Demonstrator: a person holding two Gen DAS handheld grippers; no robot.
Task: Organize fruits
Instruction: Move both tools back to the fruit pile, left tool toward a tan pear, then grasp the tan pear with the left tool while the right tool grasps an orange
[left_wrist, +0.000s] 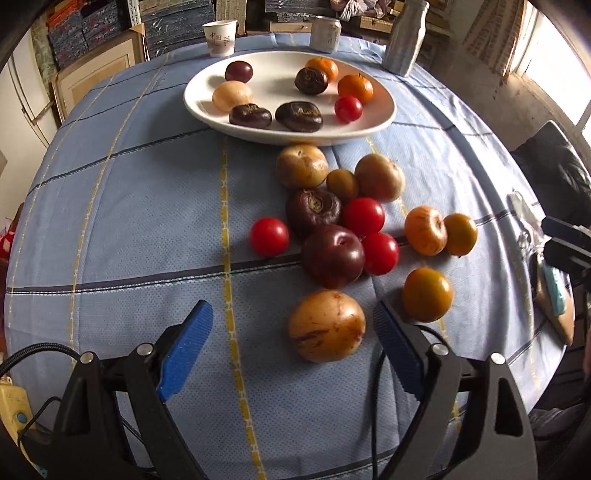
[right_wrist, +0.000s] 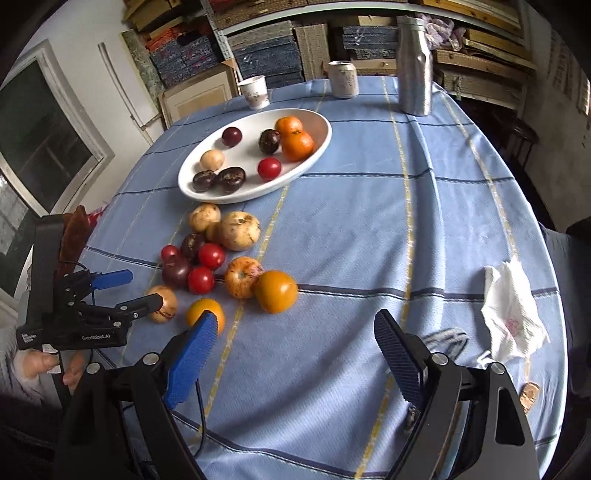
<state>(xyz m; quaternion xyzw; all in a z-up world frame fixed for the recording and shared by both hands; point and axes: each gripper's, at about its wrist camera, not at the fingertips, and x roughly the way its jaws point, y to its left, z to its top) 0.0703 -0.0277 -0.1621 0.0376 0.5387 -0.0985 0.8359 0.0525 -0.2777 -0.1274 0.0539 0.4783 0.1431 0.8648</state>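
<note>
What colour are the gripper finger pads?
Blue, textured pads on black arms; clearest in the left wrist view.

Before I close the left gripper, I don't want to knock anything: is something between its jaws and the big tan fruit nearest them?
Nothing visible is. The left gripper is open, and the tan fruit lies on bare tablecloth just ahead, towards the right finger. The orange fruit sits outside that finger, close by.

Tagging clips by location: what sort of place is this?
Likely a home storeroom or workshop used as a dining spot: stacked boxes along the wall, a table with a blue checked tablecloth, and a white fruit plate.
</note>
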